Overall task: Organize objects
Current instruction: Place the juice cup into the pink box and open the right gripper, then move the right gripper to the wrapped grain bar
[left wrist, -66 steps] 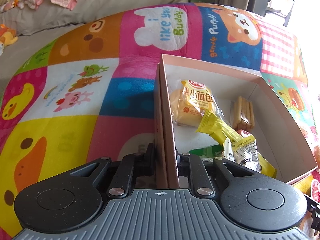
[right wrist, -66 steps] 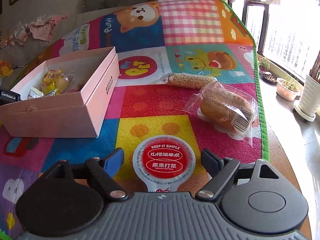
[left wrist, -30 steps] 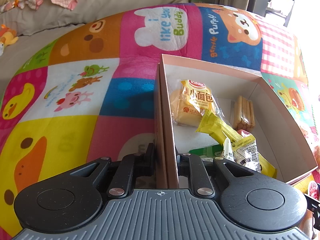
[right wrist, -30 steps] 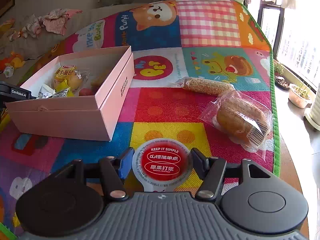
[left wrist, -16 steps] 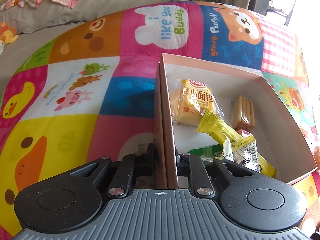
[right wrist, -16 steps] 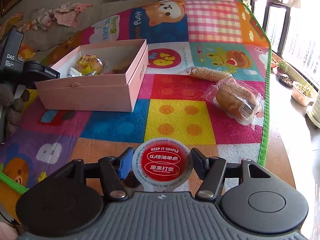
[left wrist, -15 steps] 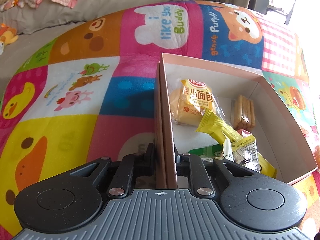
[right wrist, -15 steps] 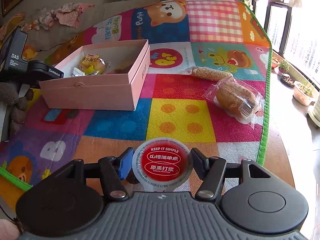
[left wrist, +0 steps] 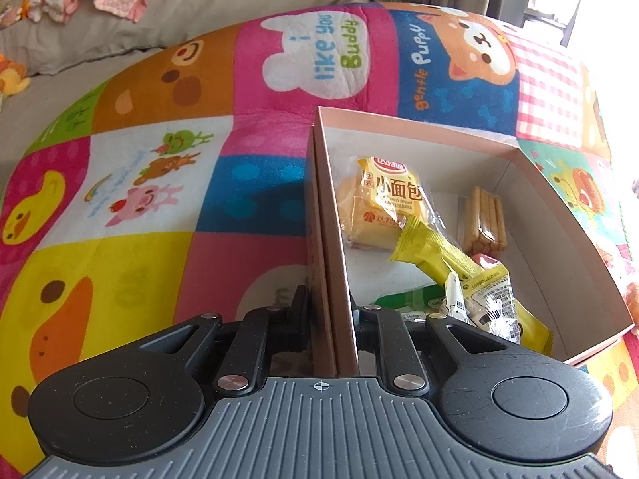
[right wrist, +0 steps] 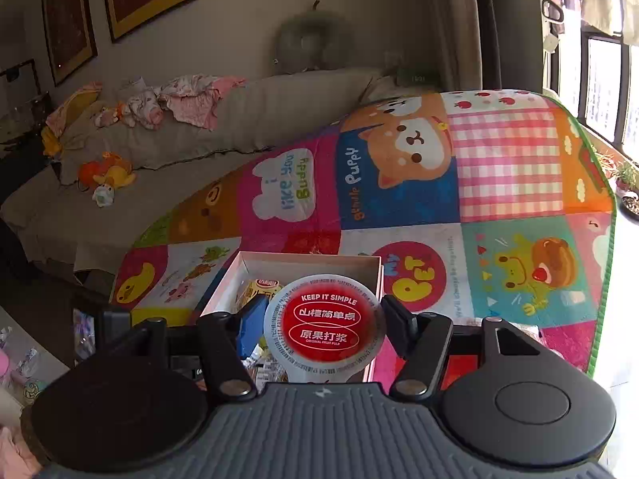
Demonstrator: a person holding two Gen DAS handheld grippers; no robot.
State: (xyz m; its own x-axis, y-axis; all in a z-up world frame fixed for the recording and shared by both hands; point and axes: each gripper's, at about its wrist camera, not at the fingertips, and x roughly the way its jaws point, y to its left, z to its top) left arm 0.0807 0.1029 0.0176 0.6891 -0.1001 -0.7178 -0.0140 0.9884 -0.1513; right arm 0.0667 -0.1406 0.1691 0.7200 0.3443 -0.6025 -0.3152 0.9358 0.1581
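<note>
- The left gripper (left wrist: pixel 330 321) was seen clamped on the near wall of the pink box (left wrist: pixel 559 215), one finger outside the wall and one inside, with the cardboard pinched narrowly between them.
- The box was seen resting on a patchwork blanket (left wrist: pixel 159 183) with cartoon animals; it lay toward the blanket's right side in the left wrist view.
- Inside the box, a small bread pack (left wrist: pixel 383 203) was found near the gripped wall, toward the far end.
- A pack of biscuit sticks (left wrist: pixel 484 219) was seen further right, apart from the bread.
- A yellow snack bar (left wrist: pixel 433 251) lay slanted between them, its upper end overlapping the bread pack.
- A clear sachet with printed text (left wrist: pixel 485 303) and a green wrapper (left wrist: pixel 407 299) were seen at the near end of the box, close to the inner finger.
- The right gripper (right wrist: pixel 324 325) was seen closed on a round jelly cup (right wrist: pixel 325 323) with a red foil lid, the fingers pressed against its two sides.
- The cup was held above the near end of the pink box (right wrist: pixel 311 261), lid facing the camera, with the box contents partly hidden behind it.
- A grey sofa (right wrist: pixel 239 127) with scattered baby clothes (right wrist: pixel 187 99) was seen beyond the blanket's far edge.
- A plush toy (right wrist: pixel 106 177) lay on the sofa seat.
</note>
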